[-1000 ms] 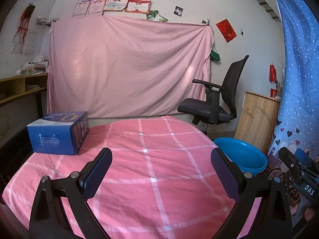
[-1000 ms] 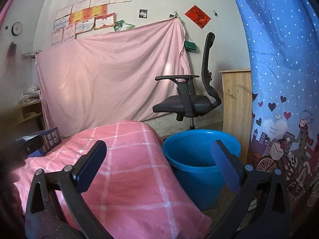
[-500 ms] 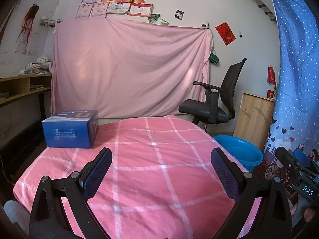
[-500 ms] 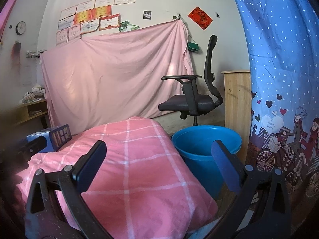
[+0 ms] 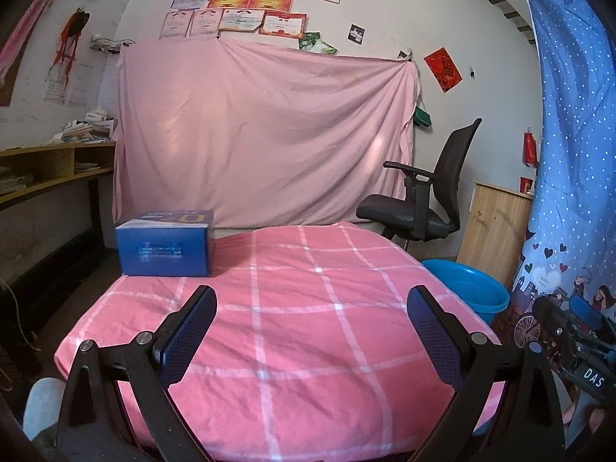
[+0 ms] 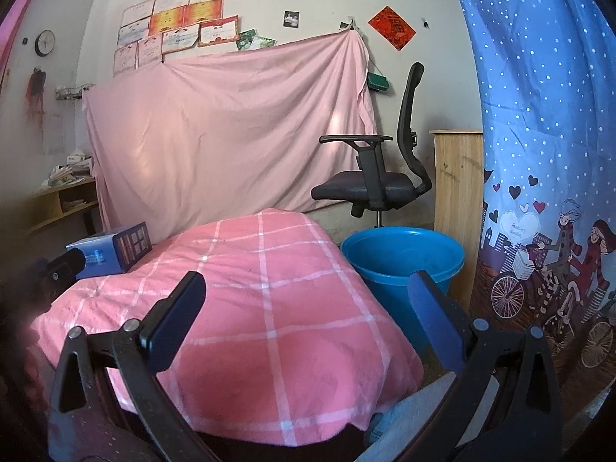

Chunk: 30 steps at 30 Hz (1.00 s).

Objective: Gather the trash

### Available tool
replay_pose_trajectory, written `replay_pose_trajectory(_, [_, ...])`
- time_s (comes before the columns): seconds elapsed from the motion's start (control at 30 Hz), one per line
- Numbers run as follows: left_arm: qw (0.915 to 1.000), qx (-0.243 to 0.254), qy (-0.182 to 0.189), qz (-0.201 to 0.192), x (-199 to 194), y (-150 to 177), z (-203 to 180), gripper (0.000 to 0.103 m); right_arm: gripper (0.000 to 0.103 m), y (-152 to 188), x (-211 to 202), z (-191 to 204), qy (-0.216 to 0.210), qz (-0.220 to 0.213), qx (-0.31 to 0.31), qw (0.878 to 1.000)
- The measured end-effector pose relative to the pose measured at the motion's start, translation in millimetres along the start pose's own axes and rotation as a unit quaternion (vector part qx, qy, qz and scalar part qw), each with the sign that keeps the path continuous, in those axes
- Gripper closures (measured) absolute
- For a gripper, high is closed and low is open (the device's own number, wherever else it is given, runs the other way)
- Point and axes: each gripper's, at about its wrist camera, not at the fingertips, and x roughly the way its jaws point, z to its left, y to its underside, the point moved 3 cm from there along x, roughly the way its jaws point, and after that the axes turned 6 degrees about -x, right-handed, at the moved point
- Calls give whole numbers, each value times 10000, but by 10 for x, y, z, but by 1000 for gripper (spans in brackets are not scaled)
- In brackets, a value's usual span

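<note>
A blue cardboard box (image 5: 165,244) lies at the far left corner of the table with the pink checked cloth (image 5: 308,308); it also shows in the right wrist view (image 6: 111,248). A blue plastic tub (image 6: 400,258) stands on the floor right of the table and shows in the left wrist view too (image 5: 467,288). My left gripper (image 5: 308,308) is open and empty above the table's near edge. My right gripper (image 6: 308,300) is open and empty near the table's right front corner, with the tub just beyond it.
A black office chair (image 5: 427,200) and a wooden cabinet (image 5: 492,227) stand behind the tub. A blue dotted curtain (image 6: 546,154) hangs at the right. A pink sheet (image 5: 261,134) covers the back wall. Wooden shelves (image 5: 46,169) run along the left.
Both grippers have drawn back and risen from the table, so more of the cloth and its front edge shows. The box and the tub look farther off. Both stay open.
</note>
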Motion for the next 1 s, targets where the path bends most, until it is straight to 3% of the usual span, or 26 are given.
replay_pose_trajectory(1.0, [9997, 50, -83, -245, -497, 139, 128, 6, 0, 37, -420, 205, 43, -111, -153, 9998])
